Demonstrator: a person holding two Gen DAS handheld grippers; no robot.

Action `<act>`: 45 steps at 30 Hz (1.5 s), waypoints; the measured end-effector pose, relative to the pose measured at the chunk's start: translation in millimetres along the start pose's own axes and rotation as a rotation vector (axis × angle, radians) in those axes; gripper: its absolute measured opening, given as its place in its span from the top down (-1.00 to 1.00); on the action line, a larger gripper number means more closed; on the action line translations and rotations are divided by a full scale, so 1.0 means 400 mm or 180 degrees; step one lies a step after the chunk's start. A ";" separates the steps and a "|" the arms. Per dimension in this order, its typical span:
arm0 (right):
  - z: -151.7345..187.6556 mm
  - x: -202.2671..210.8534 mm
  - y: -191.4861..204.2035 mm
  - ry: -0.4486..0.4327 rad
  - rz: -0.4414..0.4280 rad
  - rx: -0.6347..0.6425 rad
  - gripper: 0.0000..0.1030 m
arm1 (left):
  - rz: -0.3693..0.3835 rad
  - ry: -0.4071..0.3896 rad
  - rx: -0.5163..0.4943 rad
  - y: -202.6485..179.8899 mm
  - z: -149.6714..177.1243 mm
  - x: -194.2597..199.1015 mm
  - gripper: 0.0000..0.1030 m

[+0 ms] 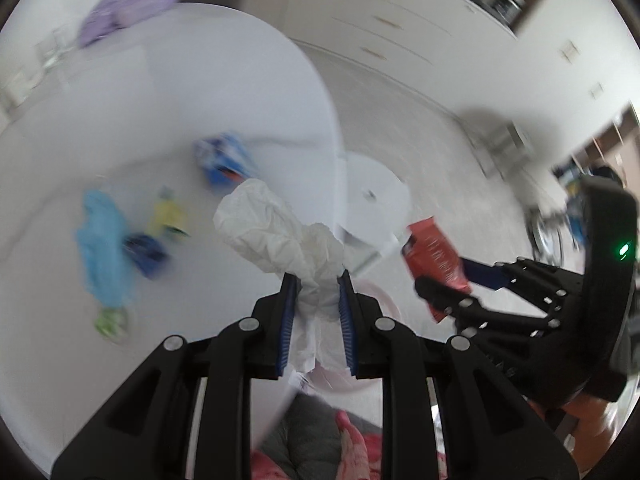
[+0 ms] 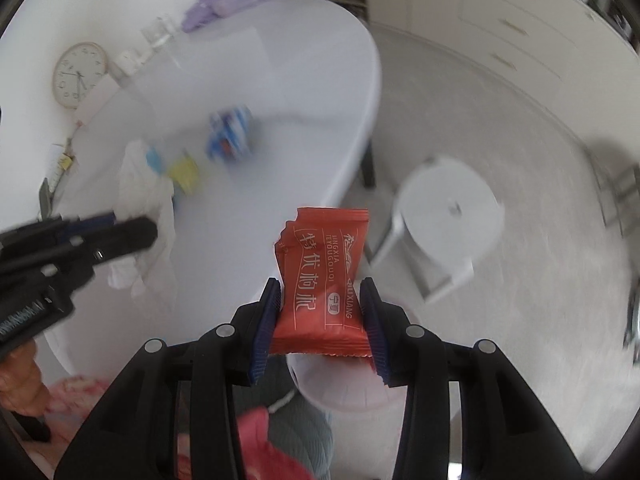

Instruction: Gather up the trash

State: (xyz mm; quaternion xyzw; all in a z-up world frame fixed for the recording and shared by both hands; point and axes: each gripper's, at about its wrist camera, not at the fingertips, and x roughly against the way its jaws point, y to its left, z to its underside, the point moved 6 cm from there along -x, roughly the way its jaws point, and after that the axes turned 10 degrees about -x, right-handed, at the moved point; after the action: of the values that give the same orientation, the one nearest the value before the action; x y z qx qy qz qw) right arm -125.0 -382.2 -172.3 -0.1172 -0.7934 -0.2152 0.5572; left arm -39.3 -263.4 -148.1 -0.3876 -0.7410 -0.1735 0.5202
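My left gripper is shut on a crumpled white tissue, which sticks up past its blue pads near the white table's edge. My right gripper is shut on a red snack packet with white lettering, held over a pale pink bin on the floor. In the left wrist view the right gripper shows at the right with the red packet. The right wrist view shows the left gripper at the left with the tissue. On the table lie blurred wrappers: blue-white, yellow, light blue.
A white round table fills the left. A white stool stands on the pale floor beside it. A purple bag and glass items sit at the table's far side. A wall clock hangs beyond. White drawers line the back.
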 end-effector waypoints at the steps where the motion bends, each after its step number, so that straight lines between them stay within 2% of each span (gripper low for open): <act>1: 0.020 0.001 -0.015 0.0011 0.0023 -0.0033 0.19 | 0.0031 0.0024 -0.0065 -0.029 0.003 -0.004 0.60; 5: 0.107 -0.002 -0.082 0.0057 0.0049 -0.0214 0.19 | 0.0115 0.0066 -0.0302 -0.130 0.020 -0.010 0.60; 9: 0.147 -0.004 -0.116 0.0048 0.0075 -0.0232 0.18 | 0.0153 0.0100 -0.0424 -0.201 0.052 -0.014 0.60; 20: 0.194 -0.066 -0.144 0.0176 -0.0020 -0.0152 0.14 | 0.0108 0.0230 -0.0492 -0.236 0.069 -0.039 0.55; 22: 0.203 -0.092 -0.138 0.0255 0.0002 -0.0082 -0.03 | 0.0098 0.0243 -0.0487 -0.236 0.073 -0.040 0.49; 24: 0.206 -0.100 -0.141 0.0231 0.0103 -0.0048 -0.36 | 0.0093 0.0250 -0.0494 -0.235 0.074 -0.041 0.45; 27: 0.205 -0.091 -0.149 0.0176 0.0178 -0.0070 -0.66 | 0.0089 0.0257 -0.0510 -0.234 0.078 -0.040 0.23; 35: 0.192 -0.069 -0.204 0.0134 0.0254 -0.0280 -0.70 | 0.0173 0.0172 -0.0589 -0.247 0.078 -0.020 -0.48; 40: 0.192 -0.059 -0.233 0.0110 0.0312 -0.0361 -0.70 | 0.0294 0.0131 -0.0695 -0.270 0.078 -0.003 -0.73; 42: 0.192 -0.056 -0.241 0.0102 0.0330 -0.0387 -0.70 | 0.0358 0.0105 -0.0730 -0.278 0.078 0.003 -0.76; 45: 0.195 -0.054 -0.255 0.0095 0.0342 -0.0442 -0.70 | 0.0303 0.0084 -0.0772 -0.281 0.077 0.007 -0.80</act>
State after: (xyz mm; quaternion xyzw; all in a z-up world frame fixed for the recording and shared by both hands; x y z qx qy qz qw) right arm -226.0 -433.9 -236.3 -0.1948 -0.7608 -0.2413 0.5702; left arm -144.3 -313.7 -141.3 -0.4802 -0.6884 -0.2419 0.4868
